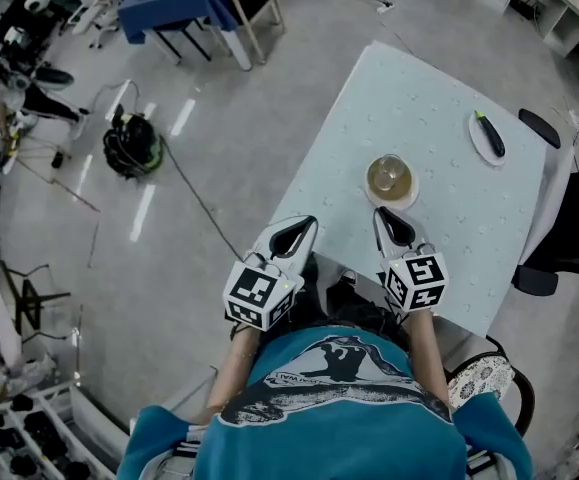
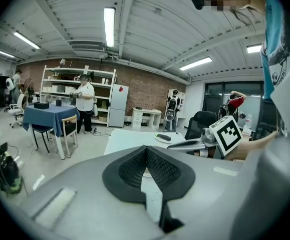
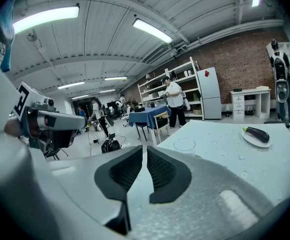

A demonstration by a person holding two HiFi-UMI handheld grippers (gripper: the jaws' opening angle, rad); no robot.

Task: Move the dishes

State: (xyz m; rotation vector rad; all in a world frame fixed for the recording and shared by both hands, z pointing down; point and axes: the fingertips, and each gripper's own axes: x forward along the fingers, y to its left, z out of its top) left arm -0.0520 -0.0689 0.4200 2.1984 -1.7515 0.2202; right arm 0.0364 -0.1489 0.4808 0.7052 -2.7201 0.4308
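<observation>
A clear glass (image 1: 389, 178) (image 3: 185, 144) stands on a small white saucer near the middle of the pale table (image 1: 439, 98). A white plate (image 1: 481, 140) (image 3: 257, 138) with a dark eggplant (image 1: 491, 136) (image 2: 163, 137) lies at the table's far right. My left gripper (image 1: 305, 225) (image 2: 146, 148) hovers at the table's near-left edge, pads touching, empty. My right gripper (image 1: 383, 213) (image 3: 145, 148) sits just short of the glass, a thin slit showing between its pads and nothing in it.
A black flat object (image 1: 539, 128) lies on the table's far right corner. A black office chair (image 1: 559, 233) stands to the right of the table. On the floor to the left are a black device (image 1: 132, 146) with a cable, and a blue-clothed table (image 1: 179, 3).
</observation>
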